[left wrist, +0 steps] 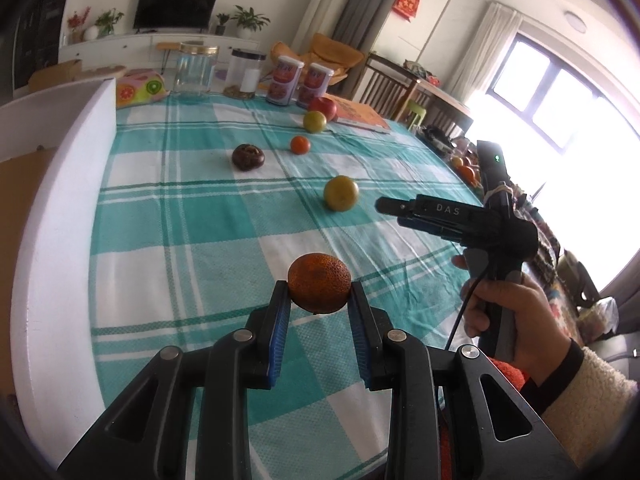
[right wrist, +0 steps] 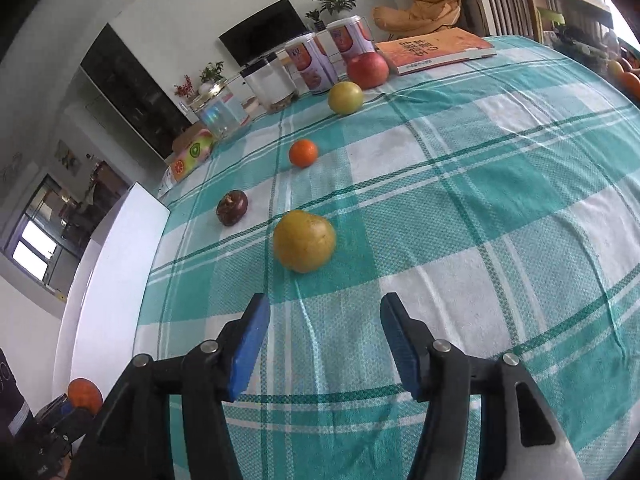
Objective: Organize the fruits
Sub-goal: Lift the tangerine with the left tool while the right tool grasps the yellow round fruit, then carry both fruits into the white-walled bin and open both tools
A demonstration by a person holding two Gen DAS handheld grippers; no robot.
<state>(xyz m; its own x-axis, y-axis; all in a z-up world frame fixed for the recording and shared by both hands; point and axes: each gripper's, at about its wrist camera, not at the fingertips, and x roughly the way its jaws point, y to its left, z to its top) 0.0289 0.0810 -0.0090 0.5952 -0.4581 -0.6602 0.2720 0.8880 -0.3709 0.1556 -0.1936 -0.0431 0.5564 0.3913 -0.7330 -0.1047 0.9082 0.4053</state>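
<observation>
Orange (left wrist: pixel 319 283), round and pitted, between blue ribbed fingers (left wrist: pixel 280 332).

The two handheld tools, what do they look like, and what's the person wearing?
Both tools are black, with silver rivets and blue ribbed pads on the fingers. The right tool has "DAS" lettering, a green light, a grey pistol handle and a black cable. The right hand's sleeve is cream fleece over a black cuff.

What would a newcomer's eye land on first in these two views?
The rough orange clamped in the left gripper, lifted over the teal checked cloth. Next, the yellow fruit lying just ahead of the open right gripper, with more fruits trailing toward the red apple.
</observation>
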